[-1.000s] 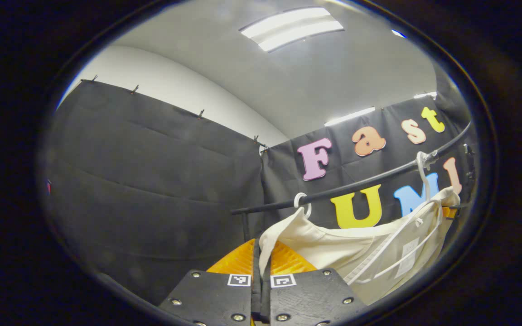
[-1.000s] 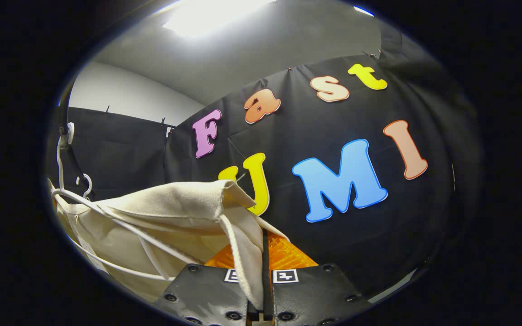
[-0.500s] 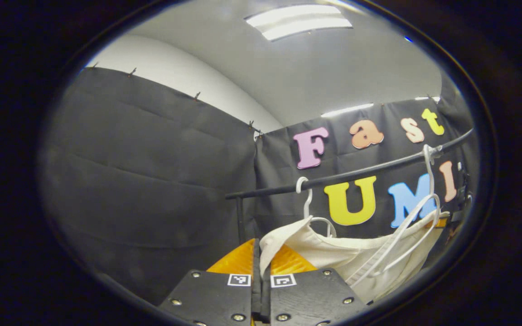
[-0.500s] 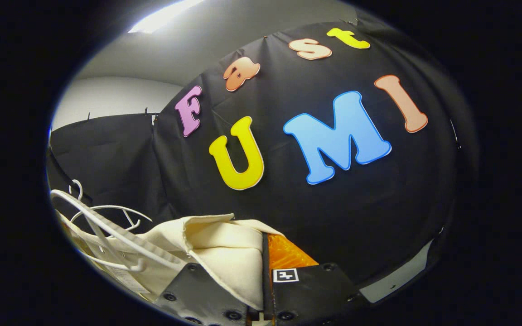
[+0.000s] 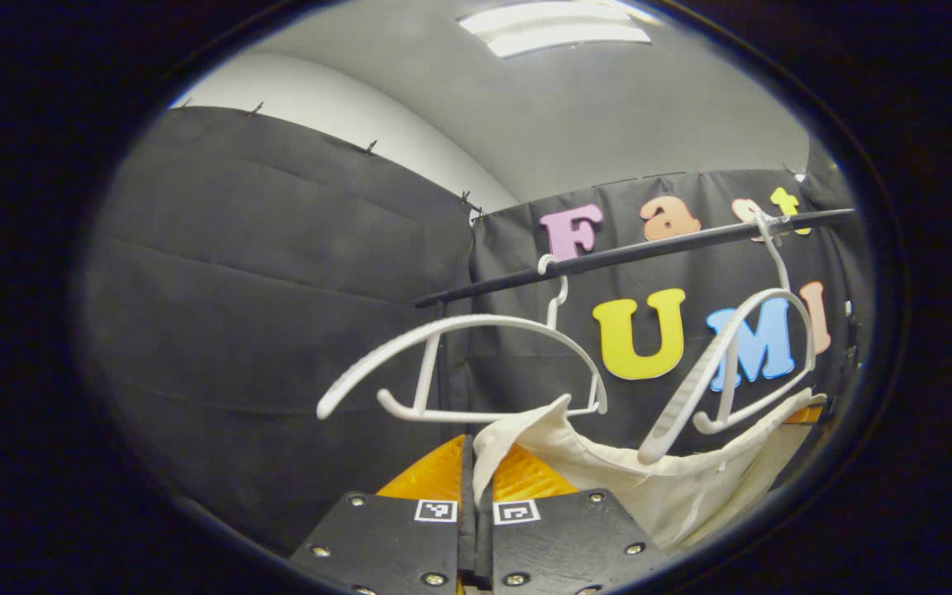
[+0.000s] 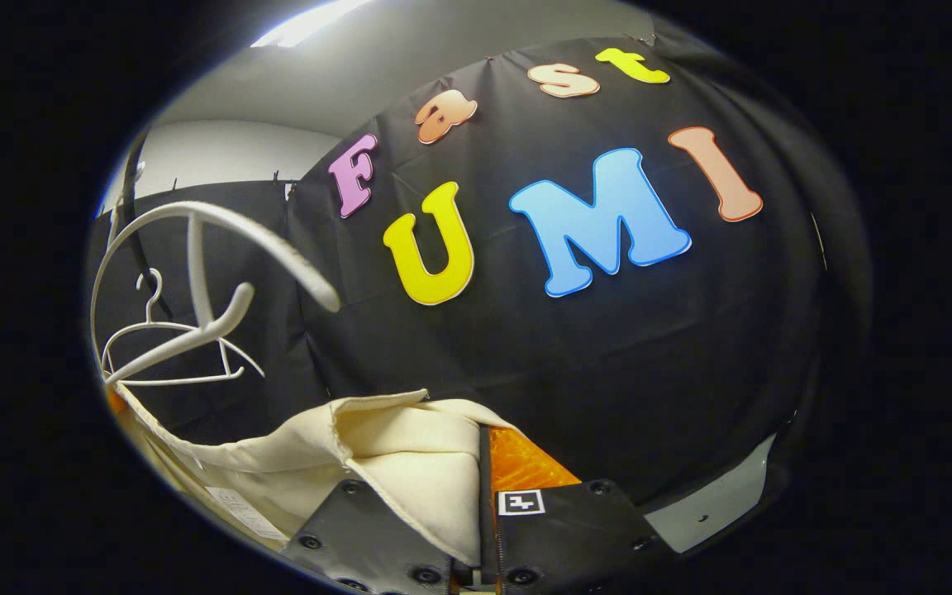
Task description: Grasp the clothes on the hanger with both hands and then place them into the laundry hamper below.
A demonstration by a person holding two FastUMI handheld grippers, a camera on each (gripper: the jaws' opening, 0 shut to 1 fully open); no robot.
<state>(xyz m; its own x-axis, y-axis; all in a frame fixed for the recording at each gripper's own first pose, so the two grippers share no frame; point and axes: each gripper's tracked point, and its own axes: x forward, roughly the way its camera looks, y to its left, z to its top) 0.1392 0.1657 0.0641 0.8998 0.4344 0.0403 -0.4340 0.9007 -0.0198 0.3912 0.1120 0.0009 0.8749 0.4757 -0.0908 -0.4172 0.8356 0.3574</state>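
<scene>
A cream-coloured garment [image 5: 649, 479] hangs slack between the two grippers, below two bare white hangers. My left gripper [image 5: 474, 487] is shut on one upper corner of it. In the right gripper view the same cloth [image 6: 393, 450] drapes over the left finger, and my right gripper [image 6: 483, 487] is shut on its other corner. One white hanger [image 5: 476, 364] and a second white hanger [image 5: 740, 364] hang on the black rail [image 5: 633, 256], above the cloth. The right gripper view shows the nearer hanger [image 6: 203, 264] and the farther one [image 6: 174, 347] at the left. The hamper is out of sight.
The black rail runs across the booth from a thin upright post [image 5: 445, 405] toward the right. Black cloth walls [image 5: 278, 314] close the booth behind and to the left. A pale strip of surface [image 6: 716, 504] shows low at the right.
Both grippers have moved down with the garment. The cloth has slipped off both hangers, which now hang bare above it on the rail.
</scene>
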